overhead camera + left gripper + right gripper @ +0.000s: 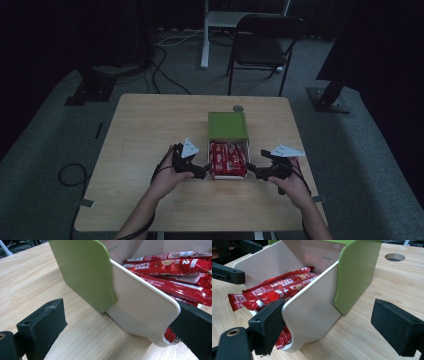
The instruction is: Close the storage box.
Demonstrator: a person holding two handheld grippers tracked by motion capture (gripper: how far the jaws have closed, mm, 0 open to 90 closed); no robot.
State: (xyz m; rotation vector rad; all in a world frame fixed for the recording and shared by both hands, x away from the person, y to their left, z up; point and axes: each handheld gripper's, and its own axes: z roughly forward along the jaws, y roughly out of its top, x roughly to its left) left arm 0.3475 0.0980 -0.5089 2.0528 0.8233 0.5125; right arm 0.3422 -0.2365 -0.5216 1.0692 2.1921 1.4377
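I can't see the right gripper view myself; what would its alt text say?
A white drawer full of red coffee sachets sticks out of a green sleeve on a wooden table. The right gripper straddles the drawer's side wall with its black jaws apart, one inside among the sachets and one outside.

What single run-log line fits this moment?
left gripper: open, straddling drawer's side wall | right gripper: open, straddling opposite wall | white drawer: pulled out of green sleeve | red sachets: inside
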